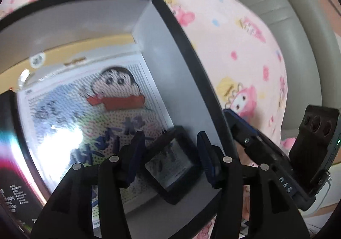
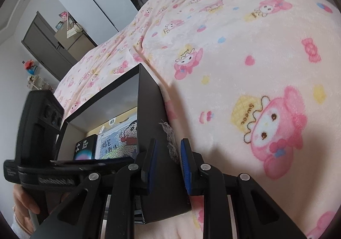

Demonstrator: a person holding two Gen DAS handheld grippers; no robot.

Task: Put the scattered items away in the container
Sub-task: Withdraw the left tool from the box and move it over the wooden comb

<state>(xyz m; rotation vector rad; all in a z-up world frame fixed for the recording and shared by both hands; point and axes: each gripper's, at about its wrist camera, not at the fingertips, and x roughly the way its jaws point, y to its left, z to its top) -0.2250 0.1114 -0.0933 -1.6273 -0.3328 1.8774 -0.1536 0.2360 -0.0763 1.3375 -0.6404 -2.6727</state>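
Note:
A black container (image 1: 191, 58) with grey inner walls sits on a bed. Inside lie a large cartoon-printed pack (image 1: 96, 111), a dark box (image 1: 10, 153) at its left, and a small black square frame (image 1: 170, 166) on top of the pack. My left gripper (image 1: 171, 153) hangs over the container, open, with the small frame between its fingers and its pads apart from it. My right gripper (image 2: 167, 166) is shut on the container's right wall (image 2: 149, 100), one finger inside and one outside. A torn paper scrap (image 2: 170, 143) sticks to that wall.
A pink cartoon-print blanket (image 2: 245, 58) covers the bed around the container. A grey padded headboard (image 1: 287, 5) runs along the far side. A hand (image 2: 23, 198) holds the left gripper's body (image 2: 42, 132). Dark cabinets (image 2: 42, 47) and shelves stand across the room.

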